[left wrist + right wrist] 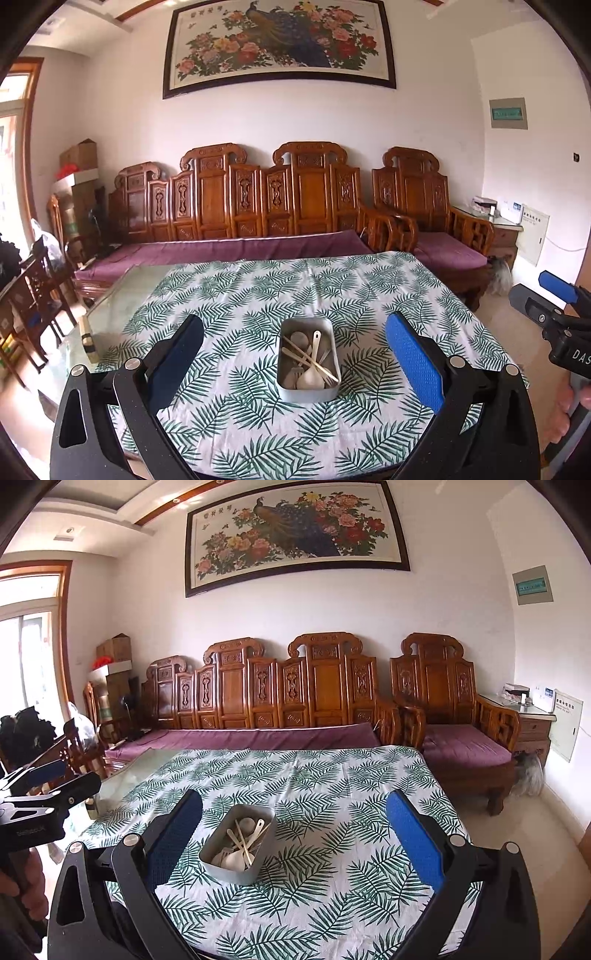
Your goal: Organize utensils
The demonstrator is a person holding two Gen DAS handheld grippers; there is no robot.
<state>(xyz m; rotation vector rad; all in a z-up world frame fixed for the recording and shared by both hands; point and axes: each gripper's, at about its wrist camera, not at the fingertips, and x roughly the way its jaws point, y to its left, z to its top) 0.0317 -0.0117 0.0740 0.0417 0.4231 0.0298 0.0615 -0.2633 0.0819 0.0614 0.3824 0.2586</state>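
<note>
A grey metal tin (286, 391) stands on the leaf-print tablecloth (258, 295), holding several pale utensils (312, 363): spoons, a fork and chopsticks lying crossed. My left gripper (295, 343) hovers above the near table edge, open, its blue pads wide apart on either side of the tin with nothing between them. In the right wrist view the same tin (229, 871) sits left of centre with its utensils (242, 843). My right gripper (295, 825) is also open and empty, held above the table; the tin lies close to its left finger (173, 834).
The cloth leaves a strip of bare glass tabletop (122, 295) at the left. A carved wooden sofa (240, 206) with purple cushions runs behind the table, an armchair (424, 206) to its right. The other gripper (554, 314) shows at the right edge, a hand (26, 890) at the left.
</note>
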